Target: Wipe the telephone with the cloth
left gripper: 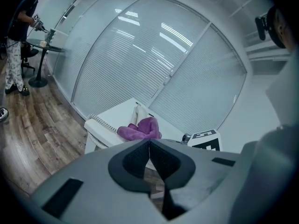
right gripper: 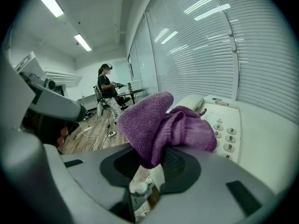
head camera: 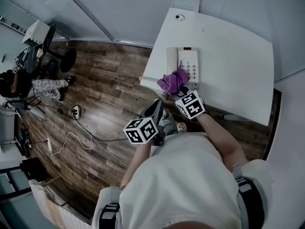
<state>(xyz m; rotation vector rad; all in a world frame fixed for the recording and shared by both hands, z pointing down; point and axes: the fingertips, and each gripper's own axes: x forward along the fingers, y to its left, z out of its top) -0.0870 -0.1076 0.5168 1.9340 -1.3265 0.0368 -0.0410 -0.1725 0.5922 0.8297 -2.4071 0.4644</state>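
Note:
A white telephone (head camera: 187, 66) with a keypad and a handset on its left side lies on the white table (head camera: 233, 56); its coiled cord (head camera: 148, 80) hangs at the table's near left edge. My right gripper (head camera: 180, 90) is shut on a purple cloth (head camera: 173, 80), which hangs over the phone's near end. In the right gripper view the cloth (right gripper: 161, 125) bulges out of the jaws beside the keypad (right gripper: 225, 132). My left gripper (head camera: 156, 108) is shut with nothing in it, off the table's edge, below and left of the phone. Its view shows the cloth (left gripper: 140, 129) ahead.
A small round fitting (head camera: 179, 17) sits at the table's far corner. Wood floor with a white cable (head camera: 71, 140) and a power strip lies to the left. Another person (head camera: 28, 85) stands at a round table far left. Window blinds (left gripper: 154, 59) run behind the table.

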